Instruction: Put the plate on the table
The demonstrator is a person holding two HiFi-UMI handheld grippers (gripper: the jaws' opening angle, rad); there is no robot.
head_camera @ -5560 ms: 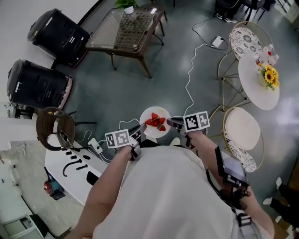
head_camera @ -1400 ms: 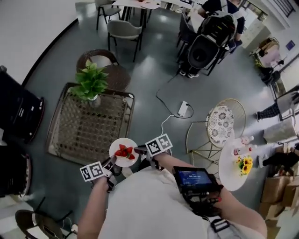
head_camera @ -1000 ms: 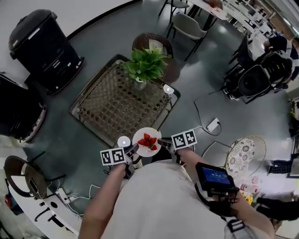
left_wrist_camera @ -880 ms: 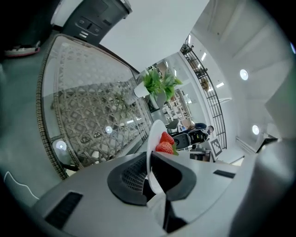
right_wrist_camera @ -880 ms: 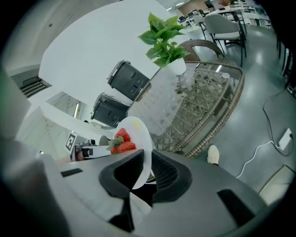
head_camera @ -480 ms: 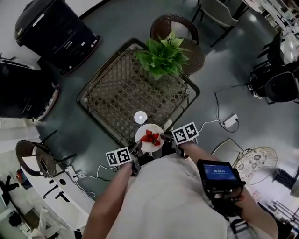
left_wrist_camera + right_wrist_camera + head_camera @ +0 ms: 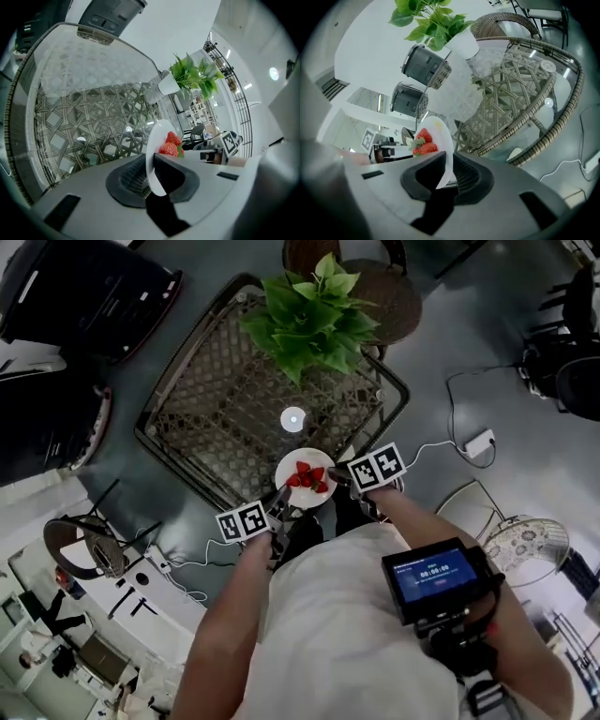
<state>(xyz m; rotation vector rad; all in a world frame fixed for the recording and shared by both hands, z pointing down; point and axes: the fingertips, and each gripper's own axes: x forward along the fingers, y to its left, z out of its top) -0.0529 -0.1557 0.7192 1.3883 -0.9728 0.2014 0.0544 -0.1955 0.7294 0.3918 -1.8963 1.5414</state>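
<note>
A white plate (image 7: 293, 491) with several strawberries (image 7: 308, 477) hangs level above the near corner of a glass-topped wicker table (image 7: 225, 399). My left gripper (image 7: 278, 499) is shut on the plate's left rim and my right gripper (image 7: 333, 475) is shut on its right rim. In the left gripper view the plate (image 7: 156, 154) stands edge-on between the jaws, with the strawberries (image 7: 170, 144) beyond. In the right gripper view the plate (image 7: 441, 145) is clamped the same way, the strawberries (image 7: 423, 142) on its far side. The plate is held in the air.
A potted green plant (image 7: 307, 320) stands at the table's far side, with a wicker chair (image 7: 366, 282) behind it. Black bins (image 7: 89, 292) sit to the left. A white cable and power block (image 7: 478, 443) lie on the floor to the right.
The view has shifted closer to the wicker table; the plate, still clamped by both grippers, now sits over the table's near edge instead of short of it.
</note>
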